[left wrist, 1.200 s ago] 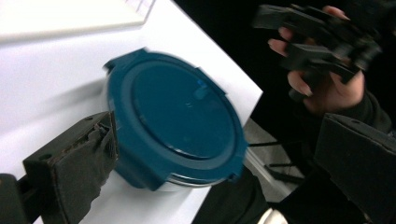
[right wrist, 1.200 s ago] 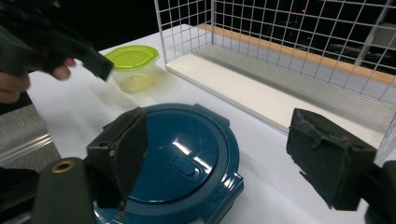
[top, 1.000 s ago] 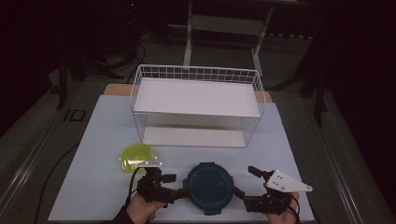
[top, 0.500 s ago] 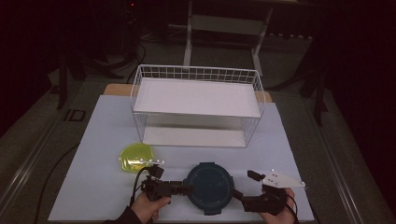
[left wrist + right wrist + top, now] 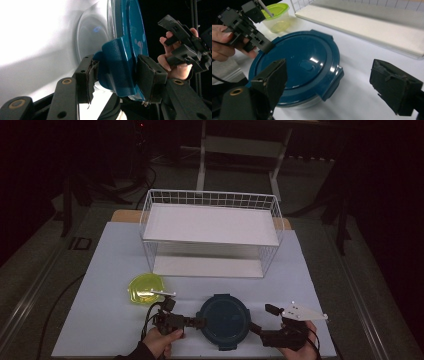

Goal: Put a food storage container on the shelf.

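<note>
A round container with a dark blue clip-on lid [image 5: 223,320] [image 5: 299,65] sits near the table's front edge. My left gripper [image 5: 197,322] [image 5: 117,72] is at its left side. The jaws have just been closing, and both pads now press on the lid's blue latch tab [image 5: 117,67]. My right gripper [image 5: 261,318] [image 5: 332,85] stands open at the container's right side, with another latch tab [image 5: 334,83] between its wide-apart jaws and untouched. A hand holds each gripper.
A small container with a yellow-green lid [image 5: 146,289] [image 5: 275,15] stands left of the blue one. A white two-level wire rack [image 5: 210,225] occupies the middle of the white table mat [image 5: 325,285]. Dark floor surrounds the table.
My left gripper has sunk a little toward the table and its jaws have closed onto the lid's left tab. The right gripper has hardly moved.
</note>
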Motion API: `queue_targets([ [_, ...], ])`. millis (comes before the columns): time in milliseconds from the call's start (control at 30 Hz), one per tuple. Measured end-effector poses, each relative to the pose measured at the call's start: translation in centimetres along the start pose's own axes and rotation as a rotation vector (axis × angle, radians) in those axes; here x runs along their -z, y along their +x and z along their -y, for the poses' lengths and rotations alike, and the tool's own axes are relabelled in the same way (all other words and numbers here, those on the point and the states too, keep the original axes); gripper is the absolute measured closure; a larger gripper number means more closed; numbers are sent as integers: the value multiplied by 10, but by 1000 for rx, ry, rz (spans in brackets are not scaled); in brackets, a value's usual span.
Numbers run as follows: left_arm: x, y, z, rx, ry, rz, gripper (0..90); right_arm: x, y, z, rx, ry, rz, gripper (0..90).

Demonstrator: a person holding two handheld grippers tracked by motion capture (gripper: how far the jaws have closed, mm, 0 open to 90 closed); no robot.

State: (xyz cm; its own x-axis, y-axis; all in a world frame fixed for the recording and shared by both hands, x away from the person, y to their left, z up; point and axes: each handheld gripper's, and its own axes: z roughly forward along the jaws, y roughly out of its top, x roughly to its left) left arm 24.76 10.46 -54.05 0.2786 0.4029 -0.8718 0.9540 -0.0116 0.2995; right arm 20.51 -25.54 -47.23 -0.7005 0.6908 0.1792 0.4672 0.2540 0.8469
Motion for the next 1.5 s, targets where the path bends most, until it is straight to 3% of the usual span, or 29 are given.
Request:
queue_targets([
  [100,0,-4,1,-56,-6,-10,500,0,-3,4,-27,23,3,173],
  [133,0,-4,1,-56,-6,-10,500,0,-3,4,-27,23,3,173],
  [167,0,-7,2,-95,-6,-18,500,1,-4,5,-36,32,1,175],
  [267,1,-13,5,-154,-4,-31,502,1,-11,8,-102,49,-27,216],
  [367,2,-14,7,-185,-2,-34,504,0,-15,10,-171,69,-74,261],
  [600,5,-16,10,-258,14,-25,515,-8,-19,13,-253,116,-147,349],
  [900,7,-17,14,-312,15,-9,533,-13,-19,15,-284,169,-200,484],
  [1033,7,-17,15,-305,14,-6,535,-15,-20,15,-294,180,-236,530],
  [1233,6,-17,15,-301,13,-3,535,-17,-24,16,-330,189,-264,537],
  [1367,6,-18,15,-312,16,-4,536,-20,-29,19,-384,205,-301,500],
  [1500,7,-17,15,-309,15,1,536,-22,-32,20,-415,205,-334,529],
])
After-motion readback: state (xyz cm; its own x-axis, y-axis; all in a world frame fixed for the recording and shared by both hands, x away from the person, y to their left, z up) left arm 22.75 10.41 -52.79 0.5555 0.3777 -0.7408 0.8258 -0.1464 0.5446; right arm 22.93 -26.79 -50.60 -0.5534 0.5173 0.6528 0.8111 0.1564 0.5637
